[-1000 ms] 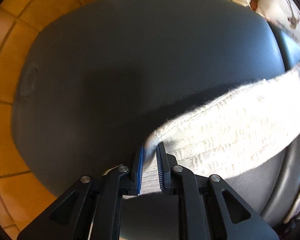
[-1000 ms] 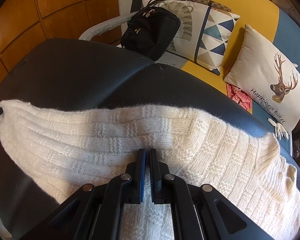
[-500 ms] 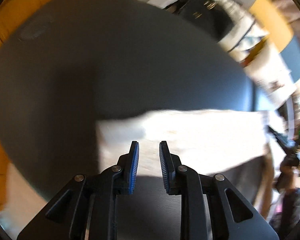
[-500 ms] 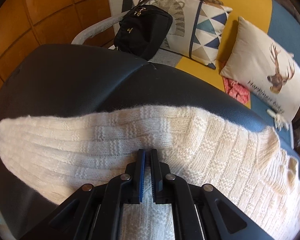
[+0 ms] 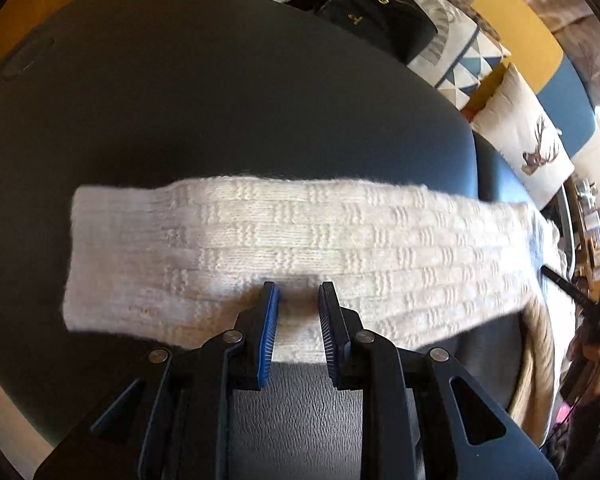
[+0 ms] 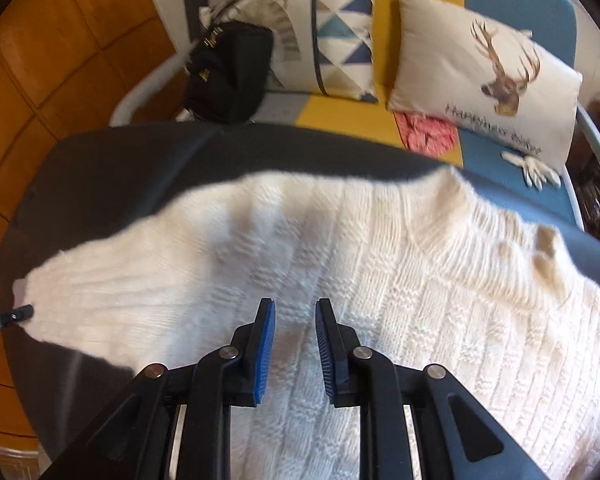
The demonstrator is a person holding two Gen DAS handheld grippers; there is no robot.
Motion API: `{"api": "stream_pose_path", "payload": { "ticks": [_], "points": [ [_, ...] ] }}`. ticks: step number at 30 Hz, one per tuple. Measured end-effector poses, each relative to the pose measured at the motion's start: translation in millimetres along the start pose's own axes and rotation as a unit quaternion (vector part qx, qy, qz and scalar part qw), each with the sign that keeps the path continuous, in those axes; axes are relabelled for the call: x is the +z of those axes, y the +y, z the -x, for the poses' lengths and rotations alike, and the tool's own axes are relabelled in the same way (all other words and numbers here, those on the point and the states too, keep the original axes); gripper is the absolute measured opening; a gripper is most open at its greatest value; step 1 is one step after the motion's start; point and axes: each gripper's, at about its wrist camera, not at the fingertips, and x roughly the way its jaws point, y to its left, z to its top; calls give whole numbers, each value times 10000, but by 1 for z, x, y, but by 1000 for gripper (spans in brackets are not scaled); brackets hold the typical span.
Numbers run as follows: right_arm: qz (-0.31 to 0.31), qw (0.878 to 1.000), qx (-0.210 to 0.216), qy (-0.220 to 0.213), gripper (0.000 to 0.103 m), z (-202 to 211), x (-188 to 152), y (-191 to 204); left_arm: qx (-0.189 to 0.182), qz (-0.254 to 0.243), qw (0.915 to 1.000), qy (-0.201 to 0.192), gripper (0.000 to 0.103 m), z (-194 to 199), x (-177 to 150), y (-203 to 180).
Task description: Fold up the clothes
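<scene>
Both my tools have just been opening: the left tool and right tool stand parted over the sweater lying on the dark table, gripping nothing. I should regrip the sleeve cuff squarely.

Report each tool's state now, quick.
Left tool: open, holding nothing, over the sweater sleeve.
Right tool: jaws just opened, holding nothing, above the sweater.
</scene>
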Motion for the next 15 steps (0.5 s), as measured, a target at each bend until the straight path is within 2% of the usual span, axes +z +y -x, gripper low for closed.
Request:
{"api": "stream_pose_path", "payload": {
  "ticks": [7,11,13,15],
  "points": [
    [208,9990,-378,-137,23,-15,13,12,297,17,9995,-110,23,1,24,2],
    [137,9996,-240,-45,23,-5,15,7,373,221,9987,-274,22,9,28,0],
    [124,9998,-31,-145,23,10,9,1,235,-7,9975,-665,22,34,14,-15],
    [206,9989,246,-329,23,37,-10,-2,-343,-463,9955,-748,22,54,-14,-35]
  ]
}}
